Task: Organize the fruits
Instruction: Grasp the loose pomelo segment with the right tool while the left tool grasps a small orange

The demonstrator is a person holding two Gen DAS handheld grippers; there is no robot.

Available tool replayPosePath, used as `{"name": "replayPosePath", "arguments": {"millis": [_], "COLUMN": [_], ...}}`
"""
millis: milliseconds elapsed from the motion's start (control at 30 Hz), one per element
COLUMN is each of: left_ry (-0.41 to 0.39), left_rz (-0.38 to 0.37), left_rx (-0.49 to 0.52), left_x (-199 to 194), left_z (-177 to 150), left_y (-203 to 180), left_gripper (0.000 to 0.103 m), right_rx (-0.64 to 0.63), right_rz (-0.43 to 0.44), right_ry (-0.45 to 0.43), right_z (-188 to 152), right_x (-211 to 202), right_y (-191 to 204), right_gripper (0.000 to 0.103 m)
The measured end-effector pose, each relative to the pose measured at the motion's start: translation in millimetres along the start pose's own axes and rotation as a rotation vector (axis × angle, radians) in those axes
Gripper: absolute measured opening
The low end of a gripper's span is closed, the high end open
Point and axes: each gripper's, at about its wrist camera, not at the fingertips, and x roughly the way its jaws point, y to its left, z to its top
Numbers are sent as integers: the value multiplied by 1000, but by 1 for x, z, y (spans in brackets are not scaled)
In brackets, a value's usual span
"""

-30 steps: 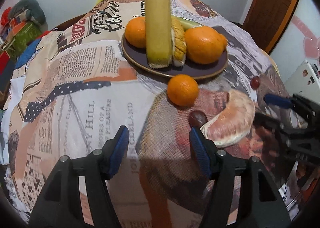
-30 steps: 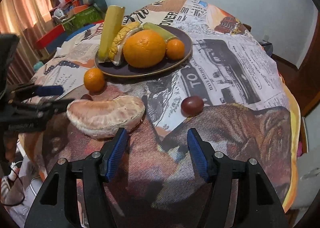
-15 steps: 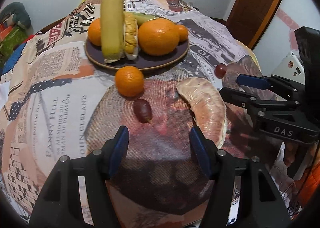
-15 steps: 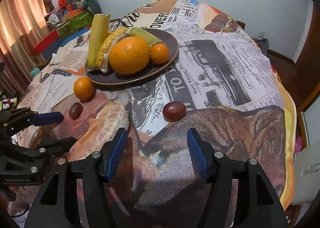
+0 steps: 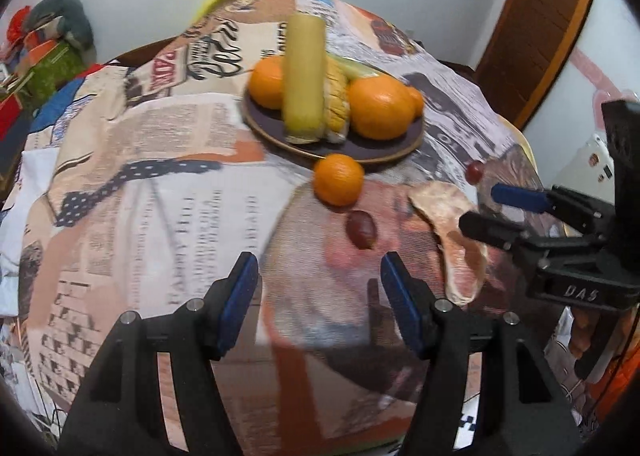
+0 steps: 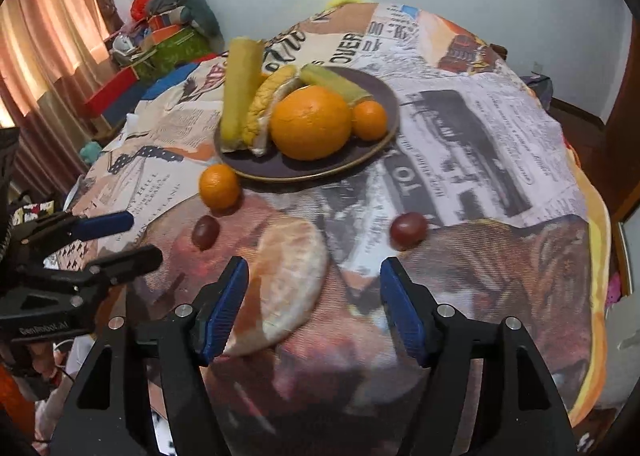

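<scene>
Both empty and wide open, the left gripper (image 5: pixel 316 288) is swinging back toward the plate (image 5: pixel 408 138) while the right gripper (image 6: pixel 314 296) is closing in on the pomelo wedge (image 6: pixel 288 280), likely the next pick.

Both grippers hang low over the near edge, side by side and angled toward each other. The left gripper (image 5: pixel 320 288) has its black arms spread wide, the blue-padded fingers (image 5: pixel 236 304) well apart with nothing between them. The right gripper (image 6: pixel 314 296) stands the same way, its fingers (image 6: pixel 400 308) splayed and gripping nothing. Seen from the left one's camera, the right gripper (image 5: pixel 496 212) reaches in from the side, one blue pad above one black tip, a gap between them. From the right one's camera, the left gripper (image 6: pixel 128 238) juts in likewise, parted.
</scene>
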Motion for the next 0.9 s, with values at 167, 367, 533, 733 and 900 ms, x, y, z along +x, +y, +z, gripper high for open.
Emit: {"name": "replayPosePath", "arguments": {"millis": [167,367,533,733,900], "left_ry": [-14,-17,-16,-15,-7], "left_rz": [9,15,11,-5,-22], "left_rx": [-29,-46,-40,-15,2], "left_x": [-5,-4,1,13,27], "left_z": [-1,-2,5,20,33], "left_y": [15,24,20,5,-8], "left_gripper": [63,63,63,63,63], "right_rx": [26,-30,-38,-3,17], "right_rz": [43,-13,5,31,34], "right_ry": [57,50,36,13,-20], "right_z": [0,-2,-5,-12,-12], "right_x": [22,29,22,9,-3], "right_y": [10,21,12,-7,-19], "right_gripper": [66,65,49,43,30]}}
